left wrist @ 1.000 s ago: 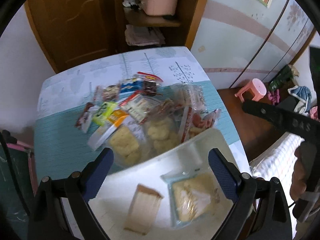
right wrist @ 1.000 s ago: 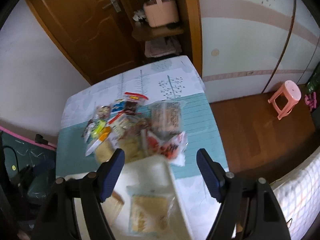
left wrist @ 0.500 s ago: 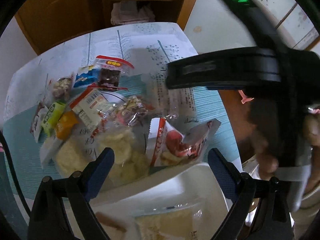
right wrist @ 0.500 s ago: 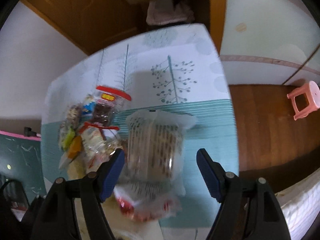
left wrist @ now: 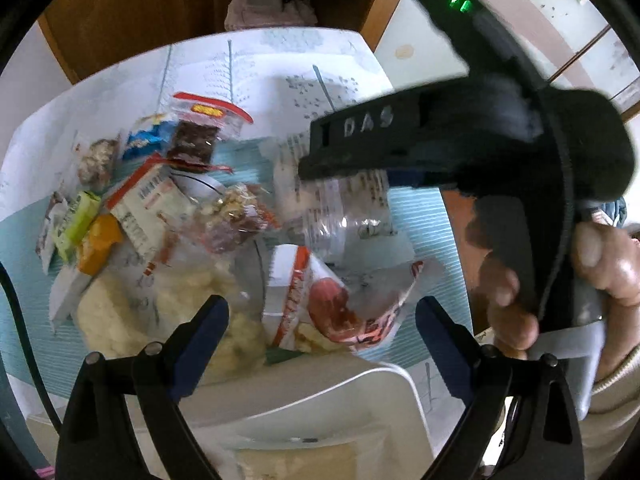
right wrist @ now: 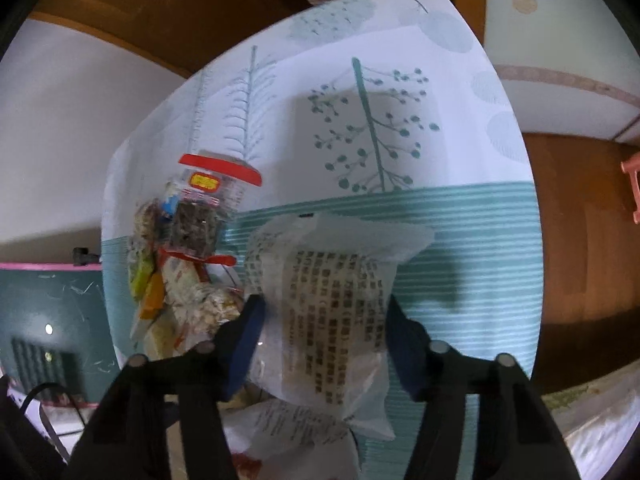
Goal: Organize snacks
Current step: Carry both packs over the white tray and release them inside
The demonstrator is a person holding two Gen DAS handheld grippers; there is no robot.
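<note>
Right wrist view shows the right gripper pointing down at a clear bag with black printed writing. Its two blue jaws have just been closing, and the bag sits between them. Both pads look like they touch the sides of the bag, so the gripper seems to be squeezing it. The bag lies on the green striped part of the tablecloth.

Left of that bag is a heap of small snacks. On the far side of the heap is a clear pack with a red top and something dark inside.

From the left wrist view, the left gripper has its blue jaws wide apart and nothing is in them. It hangs over a white and red packet and a clear bag of pale puffy bites. Below it, close to the camera, is the rim of a white tray with a pale snack inside.

On the right of this view a person's hand holds the black handle of the right gripper, which reaches over the clear printed bag. A green snack and an orange one lie at the left edge of the heap, touching each other.
</note>
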